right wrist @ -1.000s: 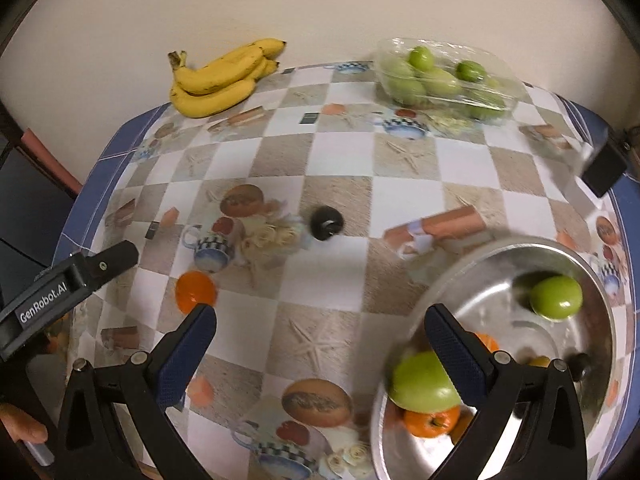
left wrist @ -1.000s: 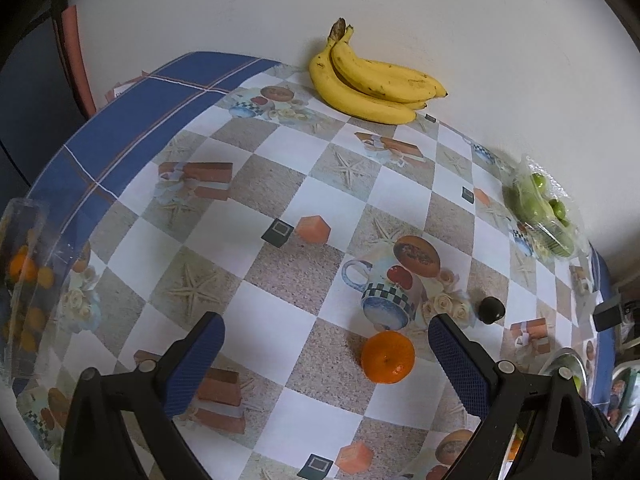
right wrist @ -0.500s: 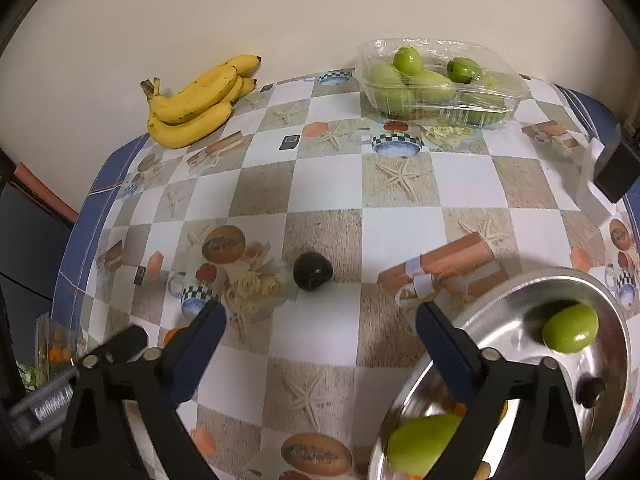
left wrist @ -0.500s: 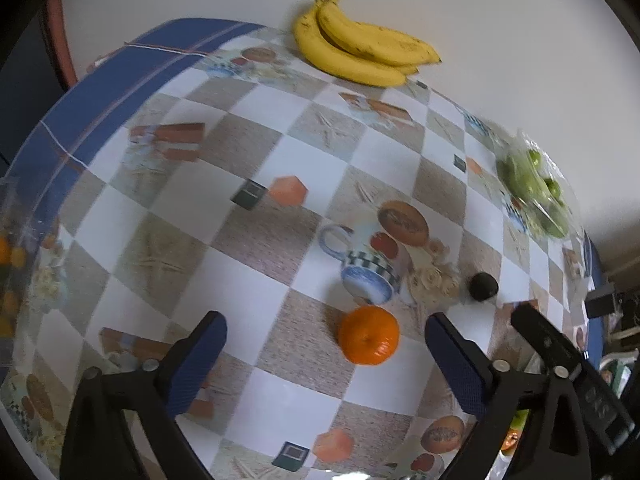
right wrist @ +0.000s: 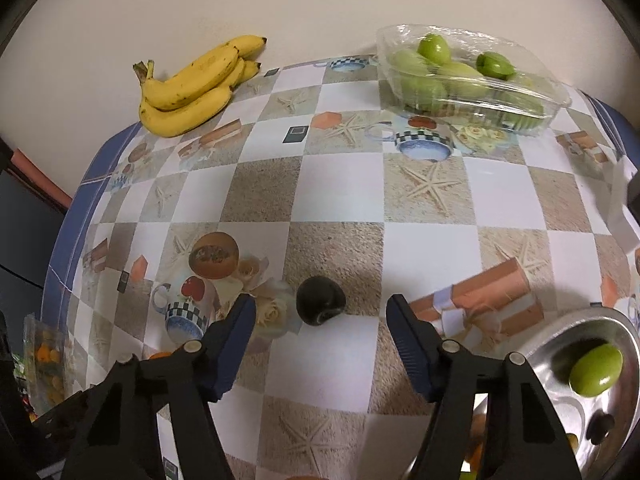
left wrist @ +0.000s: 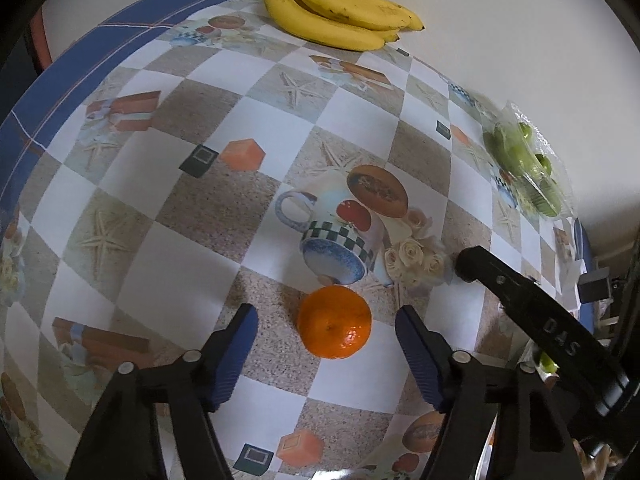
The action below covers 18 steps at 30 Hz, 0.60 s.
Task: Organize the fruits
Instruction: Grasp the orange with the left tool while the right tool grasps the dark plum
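Both grippers are closing in on their fruit compared with a second ago. The left gripper [left wrist: 326,316] is hanging low over the counter [left wrist: 172,288] with its jaws spread wide, and the orange [left wrist: 334,322] is now sitting right between the blue fingers [left wrist: 234,356], touching neither; a second back it was lying well ahead of them. The bananas [left wrist: 340,20] are sliding up toward the top edge of the left view, against the wall.

The right gripper [right wrist: 320,320] is also gaping open, and the dark fruit [right wrist: 320,305] is now resting just ahead of its fingertips, slightly nearer the left finger [right wrist: 228,350]. A second ago that fruit was far out in front. The metal bowl [right wrist: 560,344], which was filling the lower right of that view, is now showing only at the corner, with a green fruit [right wrist: 596,369] lying in it and something small and dark beside that, possibly another fruit. The clear tray [right wrist: 472,76] of green fruit is standing at the far edge of the counter, well apart from the bananas. The right gripper's black arm [left wrist: 532,304] is now reaching into the left view from the right, where a second ago it was not showing.
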Available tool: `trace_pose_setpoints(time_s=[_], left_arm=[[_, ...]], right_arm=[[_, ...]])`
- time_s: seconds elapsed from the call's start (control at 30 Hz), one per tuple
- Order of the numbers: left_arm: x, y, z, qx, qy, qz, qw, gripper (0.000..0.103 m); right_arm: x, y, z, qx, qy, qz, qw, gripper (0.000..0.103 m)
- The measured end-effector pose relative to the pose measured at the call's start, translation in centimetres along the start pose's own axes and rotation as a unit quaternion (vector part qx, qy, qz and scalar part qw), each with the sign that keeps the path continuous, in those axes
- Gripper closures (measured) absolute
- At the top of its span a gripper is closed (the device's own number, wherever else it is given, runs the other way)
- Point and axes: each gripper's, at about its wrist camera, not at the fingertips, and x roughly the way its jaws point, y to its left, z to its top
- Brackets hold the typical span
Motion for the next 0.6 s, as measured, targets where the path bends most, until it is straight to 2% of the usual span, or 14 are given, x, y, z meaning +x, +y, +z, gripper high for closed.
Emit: trace_pose_setpoints(time_s=[0.13,0.23,0.27,0.4,0.6], left_arm=[[0.2,0.0,0.0,-0.001,0.003,0.000,1.0000,0.040],[0.4,-0.1,0.0,-0.001,0.004,0.000,1.0000,0.047],[0.4,-0.1,0.0,0.000,0.005,0.000,1.0000,0.051],[0.6,-0.1,0.0,-0.002,0.008,-0.005,1.0000,0.060],[0.6,-0.2,0.0,0.002,0.007,-0.002,1.0000,0.061]], right_arm=[[1.0,0.1,0.1,-0.002,0.006,-0.003,1.000,0.046],[1.4,0.1,0.2,-0.003,0.010,-0.003,1.000,0.051],[1.6,0.1,0.2,-0.003,0.010,-0.002,1.000,0.055],[1.9,0.1,0.2,-0.002,0.012,-0.004,1.000,0.058],[1.9,-0.1,0.3,0.006,0.012,-0.004,1.000,0.072]])
